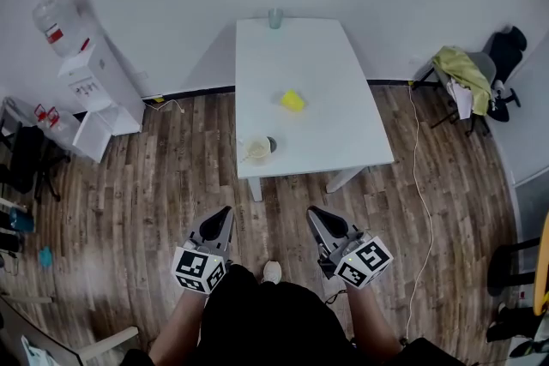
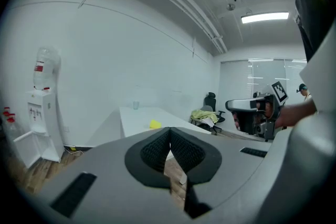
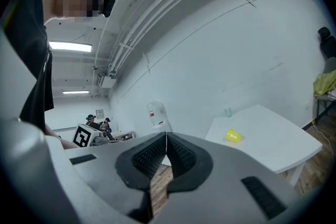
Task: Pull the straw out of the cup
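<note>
On the white table [image 1: 343, 129], near its front left corner, stands a pale round cup [image 1: 256, 149] with a small dark piece at its right side; I cannot make out the straw at this distance. Both grippers hang low over the wooden floor, well short of the table. My left gripper [image 1: 222, 219] [image 2: 169, 136] is shut, its ribbed pads pressed together with nothing between them. My right gripper [image 1: 319, 217] [image 3: 166, 139] is shut and empty too. The cup is hidden behind the jaws in both gripper views.
A yellow object [image 1: 292, 100] [image 2: 155, 124] [image 3: 233, 136] lies mid-table and a clear glass [image 1: 274, 18] [image 2: 136, 105] stands at the far edge. A water dispenser [image 1: 86, 69] stands left, a chair with a yellow-green cloth [image 1: 463, 73] right. A cable [image 1: 420, 184] runs along the floor.
</note>
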